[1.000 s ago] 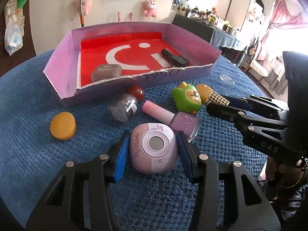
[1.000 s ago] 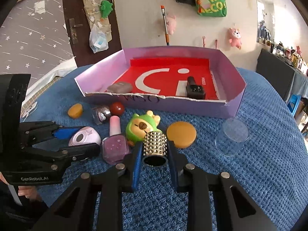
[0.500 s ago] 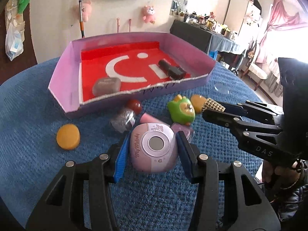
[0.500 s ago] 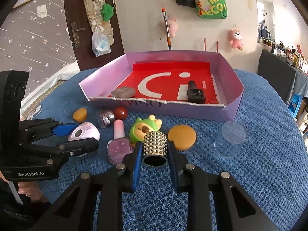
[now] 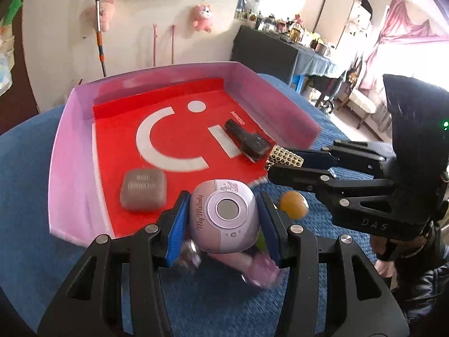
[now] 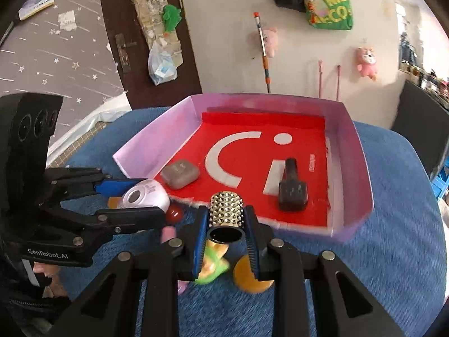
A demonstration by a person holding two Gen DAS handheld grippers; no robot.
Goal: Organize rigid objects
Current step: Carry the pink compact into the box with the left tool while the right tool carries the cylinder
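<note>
Both grippers loaded at the tray's near edge

Your left gripper (image 5: 223,221) fingers clamp the rounded lilac device (image 5: 223,216) by its sides; your right gripper (image 6: 226,233) pinches the studded gold tube (image 6: 226,209). Both look light, hard and slick, so keep the grip centred over the pink tray (image 6: 362,168).

"My Melody" on pink device (image 5: 223,216), "MINISO" on tray (image 5: 237,113), "GenRobot.AI" on left gripper (image 6: 132,196)
</note>
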